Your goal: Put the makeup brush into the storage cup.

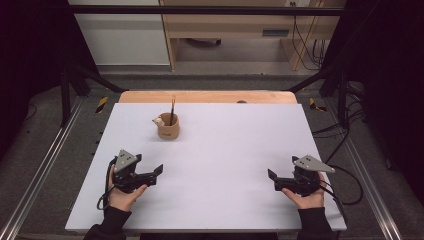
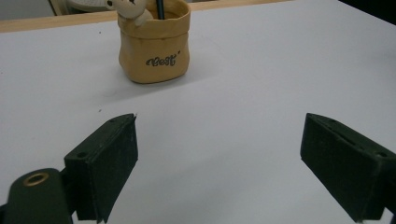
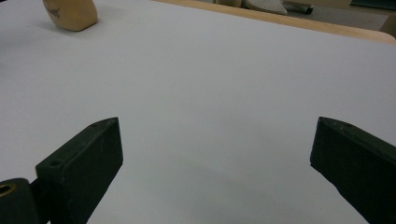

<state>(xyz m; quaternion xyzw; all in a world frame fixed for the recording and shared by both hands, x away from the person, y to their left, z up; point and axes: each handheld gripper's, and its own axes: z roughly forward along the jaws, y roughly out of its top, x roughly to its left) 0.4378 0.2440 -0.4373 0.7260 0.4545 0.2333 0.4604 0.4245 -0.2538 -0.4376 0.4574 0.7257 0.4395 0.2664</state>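
Observation:
A small tan fabric cup [image 1: 168, 128] stands on the white table sheet [image 1: 220, 150], a dark pencil [image 1: 172, 111] upright in it and a pale little figure [image 1: 158, 121] at its rim. In the left gripper view the cup [image 2: 155, 44] sits ahead of the jaws. My left gripper [image 1: 156, 174] rests low at the table's near left, open, nothing between its jaws. At the near right my right gripper [image 1: 273, 178] is open and empty too. Its own view catches the cup [image 3: 71, 14] far off at top left.
The wooden table edge [image 1: 207, 96] runs along the far side. Metal frame rails [image 1: 45, 165] flank the table, and cables [image 1: 350, 185] trail by the right hand. A wooden cabinet [image 1: 235, 30] stands beyond the table.

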